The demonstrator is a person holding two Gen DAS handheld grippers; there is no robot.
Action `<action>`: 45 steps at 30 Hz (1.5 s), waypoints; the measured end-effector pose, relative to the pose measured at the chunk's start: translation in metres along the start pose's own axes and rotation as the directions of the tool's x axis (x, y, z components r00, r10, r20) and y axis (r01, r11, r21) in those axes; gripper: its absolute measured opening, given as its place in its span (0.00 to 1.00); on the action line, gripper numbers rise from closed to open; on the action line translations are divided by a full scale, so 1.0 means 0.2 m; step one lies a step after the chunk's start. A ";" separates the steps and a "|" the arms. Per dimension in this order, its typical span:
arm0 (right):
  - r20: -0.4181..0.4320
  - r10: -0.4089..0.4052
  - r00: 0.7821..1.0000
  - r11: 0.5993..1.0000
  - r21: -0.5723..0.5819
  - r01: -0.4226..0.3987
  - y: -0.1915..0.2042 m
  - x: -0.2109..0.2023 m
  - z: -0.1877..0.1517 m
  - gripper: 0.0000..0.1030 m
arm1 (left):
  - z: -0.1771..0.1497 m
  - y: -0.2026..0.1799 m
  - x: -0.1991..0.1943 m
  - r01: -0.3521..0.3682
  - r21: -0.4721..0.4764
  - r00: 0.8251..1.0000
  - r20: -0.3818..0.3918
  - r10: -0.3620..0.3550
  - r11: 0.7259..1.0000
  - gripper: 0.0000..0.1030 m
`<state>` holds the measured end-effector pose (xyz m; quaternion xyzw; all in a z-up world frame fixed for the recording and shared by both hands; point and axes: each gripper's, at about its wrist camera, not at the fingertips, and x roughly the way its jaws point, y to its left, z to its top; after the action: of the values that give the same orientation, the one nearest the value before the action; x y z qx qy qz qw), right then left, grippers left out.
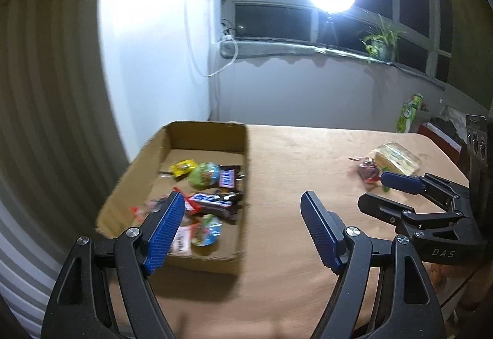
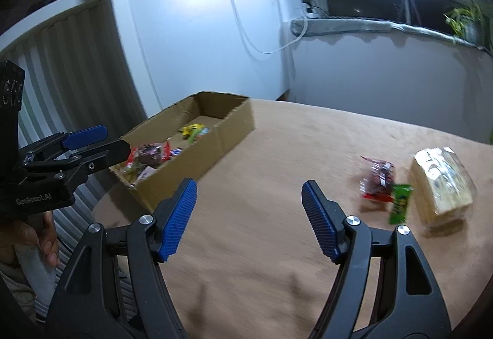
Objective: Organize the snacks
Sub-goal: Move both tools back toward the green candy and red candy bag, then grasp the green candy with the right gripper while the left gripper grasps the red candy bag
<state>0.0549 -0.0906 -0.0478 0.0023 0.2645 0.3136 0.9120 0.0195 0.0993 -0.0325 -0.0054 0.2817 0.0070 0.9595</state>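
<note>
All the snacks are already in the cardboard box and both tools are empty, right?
Not all. Both tools are empty, the left tool and right tool, but the right wrist view shows a red packet, green packet and clear-wrapped block outside the cardboard box.

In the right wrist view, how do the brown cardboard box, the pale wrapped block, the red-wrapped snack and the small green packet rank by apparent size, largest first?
1. Brown cardboard box.
2. Pale wrapped block.
3. Red-wrapped snack.
4. Small green packet.
The box lies farther from the camera, so its lead is safe.
</note>
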 end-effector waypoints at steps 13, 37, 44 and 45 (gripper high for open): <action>-0.094 -0.096 0.991 0.985 0.132 0.108 -0.47 -0.05 -0.12 0.80 | 0.05 -0.44 0.15 0.122 0.120 0.992 -0.058 -0.116 0.985 0.75; -0.263 -0.113 0.958 0.986 0.091 0.142 -0.73 0.21 -0.05 0.64 | 0.12 -0.70 0.63 0.313 0.079 0.932 -0.216 -0.290 0.946 0.75; -0.286 -0.101 0.953 0.986 0.098 0.134 -0.78 0.24 -0.06 0.23 | 0.15 -0.82 0.83 0.400 0.045 0.885 -0.277 -0.373 0.915 0.75; -0.283 -0.099 0.954 0.986 0.100 0.132 -0.79 0.24 -0.07 0.23 | 0.15 -0.83 0.85 0.405 0.047 0.882 -0.284 -0.377 0.913 0.75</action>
<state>0.1694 -0.1920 -0.1085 -0.0035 0.4073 0.2406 0.8810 0.1810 -0.0646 -0.0985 -0.0125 0.4024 -0.2026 0.8927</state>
